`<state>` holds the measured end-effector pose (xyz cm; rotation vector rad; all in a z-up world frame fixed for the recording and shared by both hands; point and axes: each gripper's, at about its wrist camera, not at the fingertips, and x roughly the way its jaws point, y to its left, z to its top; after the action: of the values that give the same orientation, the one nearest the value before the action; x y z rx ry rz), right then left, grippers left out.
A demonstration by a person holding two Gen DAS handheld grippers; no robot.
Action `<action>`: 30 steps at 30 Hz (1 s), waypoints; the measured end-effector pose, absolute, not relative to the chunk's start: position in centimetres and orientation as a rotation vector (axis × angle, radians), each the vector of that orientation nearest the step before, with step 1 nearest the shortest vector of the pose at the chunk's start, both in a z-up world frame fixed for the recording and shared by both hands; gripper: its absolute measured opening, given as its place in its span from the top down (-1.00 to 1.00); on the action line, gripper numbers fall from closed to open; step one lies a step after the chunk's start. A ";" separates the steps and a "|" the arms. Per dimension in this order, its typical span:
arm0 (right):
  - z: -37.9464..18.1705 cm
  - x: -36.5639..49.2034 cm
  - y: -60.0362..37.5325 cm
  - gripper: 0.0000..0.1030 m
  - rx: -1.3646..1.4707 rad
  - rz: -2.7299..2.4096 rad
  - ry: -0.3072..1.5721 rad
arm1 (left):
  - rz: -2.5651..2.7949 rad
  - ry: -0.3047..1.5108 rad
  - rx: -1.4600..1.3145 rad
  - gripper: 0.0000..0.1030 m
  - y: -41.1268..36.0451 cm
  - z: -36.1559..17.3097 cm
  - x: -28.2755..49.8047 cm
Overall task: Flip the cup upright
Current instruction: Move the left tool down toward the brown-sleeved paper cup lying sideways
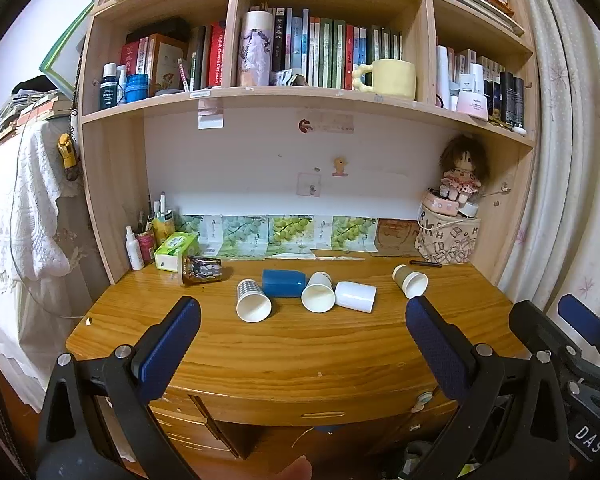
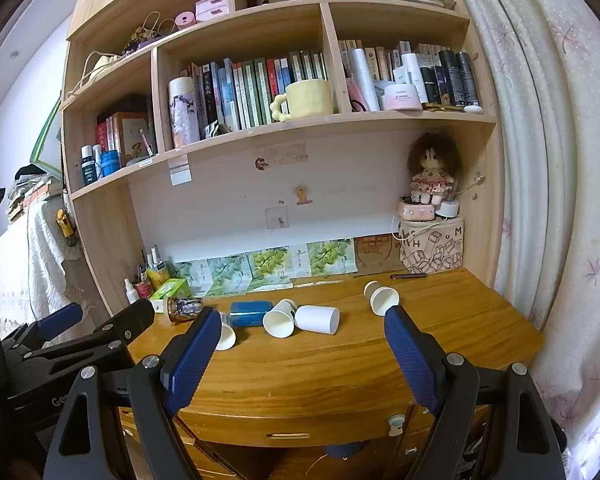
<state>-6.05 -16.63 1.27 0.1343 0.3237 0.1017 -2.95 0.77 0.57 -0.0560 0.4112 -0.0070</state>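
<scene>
Several cups lie on their sides on the wooden desk (image 1: 300, 352): a checked paper cup (image 1: 253, 300), a blue cup (image 1: 283, 283), a white paper cup (image 1: 318, 292), a plain white cup (image 1: 355, 296) and a brown-and-white paper cup (image 1: 411, 280) apart at the right. A dark printed cup (image 1: 201, 269) lies at the left. In the right wrist view the row shows too: the blue cup (image 2: 250, 313), white paper cup (image 2: 280, 318), plain white cup (image 2: 317, 319) and right paper cup (image 2: 381, 298). My left gripper (image 1: 302, 312) and right gripper (image 2: 300, 320) are open and empty, held before the desk's front edge.
A green tissue box (image 1: 176, 251), a spray bottle (image 1: 134, 248) and a pen holder stand at the back left. A patterned bag (image 1: 446, 240) with a doll (image 1: 462, 176) on top stands at the back right. A pen (image 1: 425, 263) lies near it. Bookshelves overhang the desk; a curtain hangs at the right.
</scene>
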 end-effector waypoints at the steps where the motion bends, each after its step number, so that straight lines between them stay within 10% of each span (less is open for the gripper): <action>1: 1.2 -6.2 -16.6 -0.64 0.133 0.104 0.326 | -0.005 0.415 -0.057 -0.99 0.8 0.5 -3.0; 30: 0.6 0.2 -12.8 -0.64 0.143 0.043 0.414 | -0.069 0.516 -0.058 -0.99 5.2 -1.0 5.6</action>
<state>0.18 -12.75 0.58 0.1426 0.4138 0.0431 5.57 5.21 -0.97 -0.0579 0.5159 -0.0687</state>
